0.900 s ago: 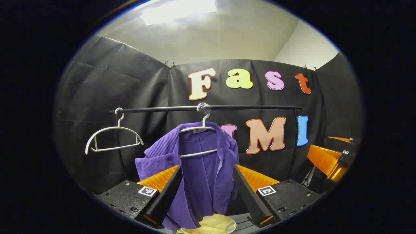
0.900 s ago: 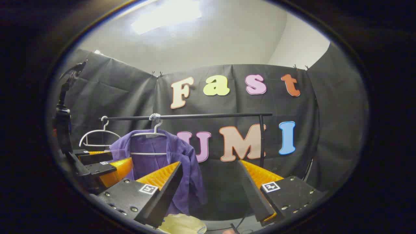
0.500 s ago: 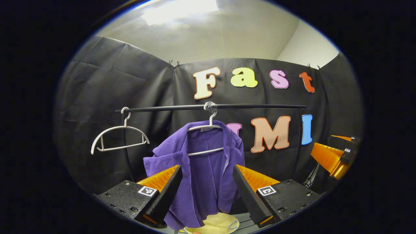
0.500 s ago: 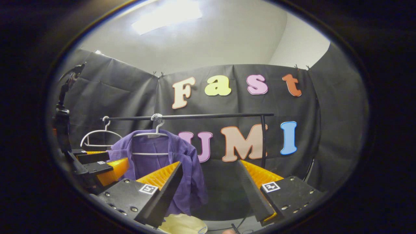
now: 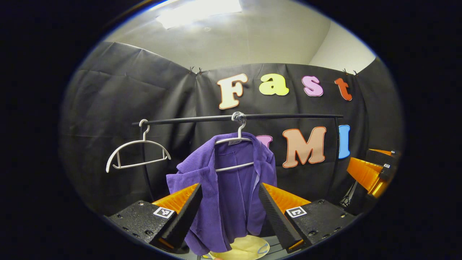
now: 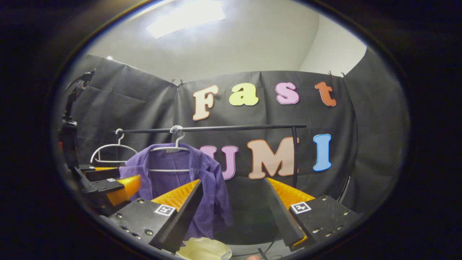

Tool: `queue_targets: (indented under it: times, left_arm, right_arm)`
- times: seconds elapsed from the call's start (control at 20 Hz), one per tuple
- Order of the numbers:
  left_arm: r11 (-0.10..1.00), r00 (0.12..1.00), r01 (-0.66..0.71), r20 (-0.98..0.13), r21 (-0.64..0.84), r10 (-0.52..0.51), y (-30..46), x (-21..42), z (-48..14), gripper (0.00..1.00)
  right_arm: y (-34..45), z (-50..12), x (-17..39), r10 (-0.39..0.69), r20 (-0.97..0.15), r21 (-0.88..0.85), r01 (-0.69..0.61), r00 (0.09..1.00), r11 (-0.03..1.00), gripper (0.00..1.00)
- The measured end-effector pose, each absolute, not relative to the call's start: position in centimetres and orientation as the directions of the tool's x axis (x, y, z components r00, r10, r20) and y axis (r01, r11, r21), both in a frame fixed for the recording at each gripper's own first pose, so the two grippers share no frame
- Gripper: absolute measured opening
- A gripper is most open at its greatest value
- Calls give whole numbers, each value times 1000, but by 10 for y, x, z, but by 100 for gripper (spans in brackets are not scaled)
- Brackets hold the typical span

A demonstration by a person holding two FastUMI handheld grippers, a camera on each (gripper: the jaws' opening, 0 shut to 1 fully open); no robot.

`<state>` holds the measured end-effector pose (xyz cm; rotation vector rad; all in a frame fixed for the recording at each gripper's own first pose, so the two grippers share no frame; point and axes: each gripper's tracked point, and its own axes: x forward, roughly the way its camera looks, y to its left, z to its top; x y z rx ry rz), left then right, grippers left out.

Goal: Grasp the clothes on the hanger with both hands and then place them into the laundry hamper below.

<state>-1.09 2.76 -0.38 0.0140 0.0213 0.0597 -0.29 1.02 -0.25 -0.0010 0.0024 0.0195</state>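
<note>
Hanging at the left of the black rail (image 5: pixel 288 116), an empty white hanger (image 5: pixel 138 156); beside it the purple shirt (image 5: pixel 231 187) on its own hanger, above the pale hamper (image 5: pixel 249 248). Left gripper (image 5: pixel 227 213) gapes wide, empty, fingers framing the shirt; right gripper (image 6: pixel 232 213) equally wide, empty.

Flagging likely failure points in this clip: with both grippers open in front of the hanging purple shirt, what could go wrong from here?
The purple shirt sits lopsided on its hanger; a one-sided pull might drag the hanger along. The right gripper points mostly past the shirt's edge and could close on air. The hamper is barely visible below, so the drop could miss.
</note>
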Motion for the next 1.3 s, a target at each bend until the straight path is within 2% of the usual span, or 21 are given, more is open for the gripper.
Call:
queue_targets:
  times: [0.1, 0.4, 0.8, 0.85, 0.9, 1.3]
  left_arm:
    - [998, 998, -60, -22, 21, 61, 29, -10, -4, 94]
    - [997, 997, -76, -26, 21, 77, 38, -9, -5, 96]
    - [992, 992, -115, -51, 42, 117, 52, 6, -16, 94]
    - [992, 991, -122, -53, 43, 124, 54, 8, -18, 94]
    - [991, 990, -127, -57, 46, 129, 56, 10, -21, 96]
    - [979, 974, -191, -109, 70, 198, 71, 40, -54, 94]
  right_arm:
    - [12, -3, -3, 21, -6, 0, -21, 1000, 1000, 100]
    - [19, -5, 0, 36, -18, -7, -36, 999, 999, 100]
    - [30, -17, 3, 67, -35, -23, -68, 997, 997, 100]
    - [31, -18, 4, 71, -38, -26, -72, 997, 997, 96]
    - [33, -19, 6, 74, -39, -29, -76, 996, 997, 100]
    - [41, -40, 27, 102, -63, -36, -104, 993, 994, 100]
